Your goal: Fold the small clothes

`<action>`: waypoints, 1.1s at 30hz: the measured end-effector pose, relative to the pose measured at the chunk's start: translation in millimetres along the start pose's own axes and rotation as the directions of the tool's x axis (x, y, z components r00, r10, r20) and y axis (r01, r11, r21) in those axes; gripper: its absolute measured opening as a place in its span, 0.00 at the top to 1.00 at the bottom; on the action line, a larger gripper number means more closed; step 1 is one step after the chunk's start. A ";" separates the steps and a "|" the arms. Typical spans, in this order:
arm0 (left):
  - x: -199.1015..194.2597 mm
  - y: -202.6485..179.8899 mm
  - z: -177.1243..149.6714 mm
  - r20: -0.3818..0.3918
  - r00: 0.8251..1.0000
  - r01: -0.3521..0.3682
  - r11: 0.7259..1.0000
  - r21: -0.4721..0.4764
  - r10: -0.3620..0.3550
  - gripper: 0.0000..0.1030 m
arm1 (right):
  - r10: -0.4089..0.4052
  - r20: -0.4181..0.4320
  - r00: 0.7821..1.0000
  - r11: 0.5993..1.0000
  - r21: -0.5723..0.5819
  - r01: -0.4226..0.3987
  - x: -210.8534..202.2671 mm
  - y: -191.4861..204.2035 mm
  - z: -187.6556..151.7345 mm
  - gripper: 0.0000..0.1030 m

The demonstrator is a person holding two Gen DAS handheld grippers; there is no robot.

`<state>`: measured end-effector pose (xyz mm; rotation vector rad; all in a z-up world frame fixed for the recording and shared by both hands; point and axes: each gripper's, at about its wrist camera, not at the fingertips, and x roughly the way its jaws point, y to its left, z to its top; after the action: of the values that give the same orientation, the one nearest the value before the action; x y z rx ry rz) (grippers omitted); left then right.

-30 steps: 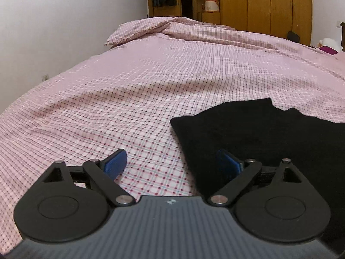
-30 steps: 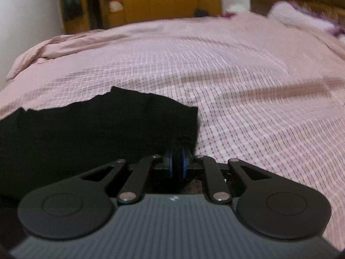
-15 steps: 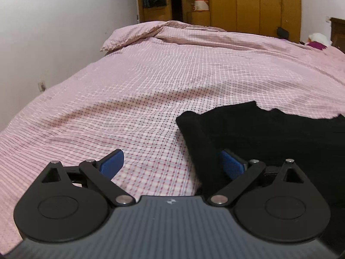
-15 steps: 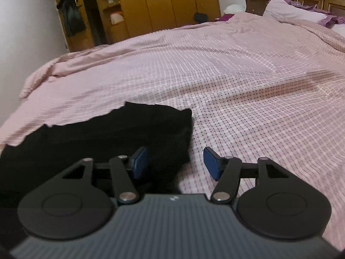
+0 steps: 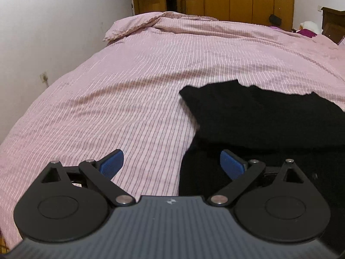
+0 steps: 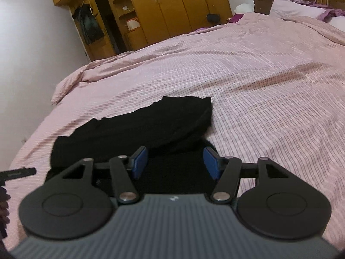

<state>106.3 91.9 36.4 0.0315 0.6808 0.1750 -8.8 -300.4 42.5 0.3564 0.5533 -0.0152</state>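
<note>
the black garment (image 5: 269, 116) lies on the pink checked bedspread (image 5: 129, 99), now with a folded layer doubled over its lower part, where a second ago it lay as one flat sheet. the right gripper (image 6: 175, 161), pinched shut on the garment's corner a second ago, now stands with its fingers spread and nothing between them, just above the garment's near right end. the left gripper (image 5: 171, 163) is spread wide as before, empty, straddling the garment's near left edge, one blue pad (image 5: 112, 164) over the bedspread and the other over the cloth. this suggests one fold is laid and released; a further fold or smoothing of the garment probably comes next.
</note>
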 end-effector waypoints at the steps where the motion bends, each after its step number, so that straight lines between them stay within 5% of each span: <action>1: -4.9 1.1 -3.1 -0.004 1.000 0.001 1.000 0.000 -0.001 0.04 | 0.005 0.002 1.000 1.000 0.003 -0.005 -7.2 1.2 -2.6 0.41; 9: -53.6 2.8 -40.6 -0.041 0.996 0.085 0.996 -0.023 -0.085 0.04 | 0.014 -0.014 1.000 1.000 0.000 -0.014 -43.4 5.1 -29.4 0.41; 17: -59.4 -6.1 -87.4 -0.127 0.981 0.142 0.989 -0.029 -0.145 0.04 | -0.016 -0.133 0.991 1.000 0.014 0.018 -48.1 7.0 -68.8 0.41; 24: -44.3 -0.6 -124.3 -0.269 0.939 0.196 0.977 -0.085 -0.212 0.04 | 0.004 -0.230 0.973 1.000 0.020 0.001 -45.0 4.7 -98.5 0.41; 33: -51.6 -10.9 -148.5 -0.232 0.950 0.218 0.976 0.012 -0.209 0.00 | 0.031 -0.279 0.960 0.999 0.043 -0.020 -33.2 1.2 -120.1 0.43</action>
<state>-24.8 68.2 -47.8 -0.0276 0.9134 -0.0442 -98.4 -261.7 -34.9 0.4072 0.8296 0.0502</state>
